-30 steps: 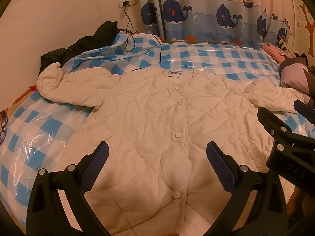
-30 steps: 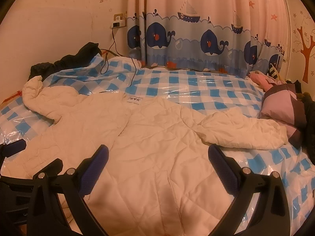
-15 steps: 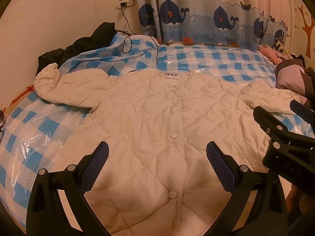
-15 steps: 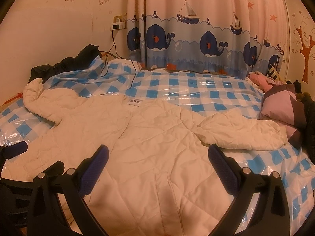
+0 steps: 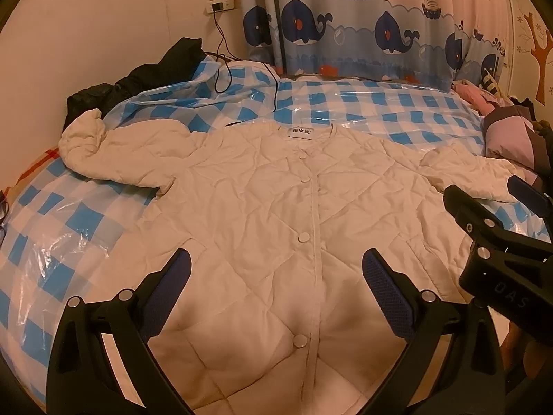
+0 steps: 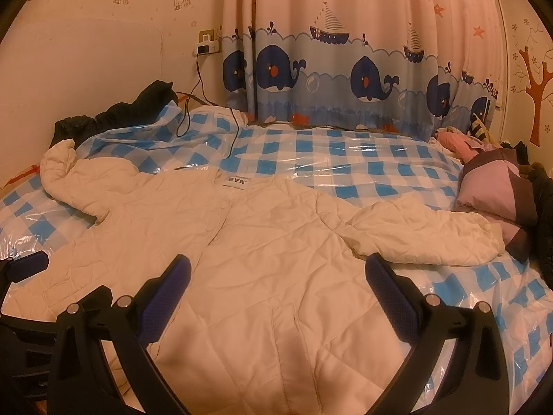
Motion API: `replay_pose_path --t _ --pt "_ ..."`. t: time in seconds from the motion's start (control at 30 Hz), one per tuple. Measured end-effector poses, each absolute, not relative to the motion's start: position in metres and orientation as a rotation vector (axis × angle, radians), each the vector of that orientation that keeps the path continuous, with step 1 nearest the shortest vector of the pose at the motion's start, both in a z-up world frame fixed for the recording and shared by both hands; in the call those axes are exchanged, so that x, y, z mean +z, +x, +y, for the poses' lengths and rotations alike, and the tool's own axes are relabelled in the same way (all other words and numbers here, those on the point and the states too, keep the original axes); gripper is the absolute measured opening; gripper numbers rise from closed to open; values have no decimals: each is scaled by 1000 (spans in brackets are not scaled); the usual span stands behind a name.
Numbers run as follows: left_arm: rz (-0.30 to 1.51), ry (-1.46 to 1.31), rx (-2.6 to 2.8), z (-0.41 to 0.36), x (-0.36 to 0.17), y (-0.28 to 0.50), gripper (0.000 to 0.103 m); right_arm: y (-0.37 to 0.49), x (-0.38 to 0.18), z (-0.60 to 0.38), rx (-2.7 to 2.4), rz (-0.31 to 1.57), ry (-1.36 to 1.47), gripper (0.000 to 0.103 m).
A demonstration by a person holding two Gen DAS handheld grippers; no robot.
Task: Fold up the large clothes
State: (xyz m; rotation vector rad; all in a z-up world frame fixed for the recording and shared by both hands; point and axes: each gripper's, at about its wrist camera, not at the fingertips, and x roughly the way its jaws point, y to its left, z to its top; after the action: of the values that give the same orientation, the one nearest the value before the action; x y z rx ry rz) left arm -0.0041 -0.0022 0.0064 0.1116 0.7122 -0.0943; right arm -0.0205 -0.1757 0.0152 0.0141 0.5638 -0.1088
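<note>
- The cream quilted jacket point(image 5: 276, 214) lies flat, buttoned and front up on the checked plastic sheet point(image 5: 69, 235) that covers the bed. Its collar points away toward the whale curtain point(image 5: 345, 34) and its hem is nearest the grippers, so its long axis runs straight ahead of both.
- The jacket's left sleeve point(image 5: 114, 159) reaches out toward the wall, with its cuff bunched up beside a black garment point(image 5: 145, 69).
- The left gripper point(image 5: 276, 287) hovers above the lower front with its jaws spread wide and nothing between them. It straddles the button line, and I judge it the nearer one to that left sleeve.
- The right gripper point(image 6: 276, 287) is likewise wide apart and empty, above the jacket's right half. The right sleeve point(image 6: 425, 235) lies ahead and to its right, its cuff close to a pink pillow point(image 6: 494, 186).
- Against the picture from a second ago, the jacket sits lower and smaller in the left view with more curtain showing, so both grippers seem to have lifted or tipped back slightly. The jacket itself is unmoved.
</note>
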Motion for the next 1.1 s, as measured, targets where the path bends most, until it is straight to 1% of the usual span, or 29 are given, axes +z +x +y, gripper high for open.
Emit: replay_pose_path --t 1.1 --pt "711 109 -93 -3 6 -5 96 -23 13 -176 -109 555 18 97"
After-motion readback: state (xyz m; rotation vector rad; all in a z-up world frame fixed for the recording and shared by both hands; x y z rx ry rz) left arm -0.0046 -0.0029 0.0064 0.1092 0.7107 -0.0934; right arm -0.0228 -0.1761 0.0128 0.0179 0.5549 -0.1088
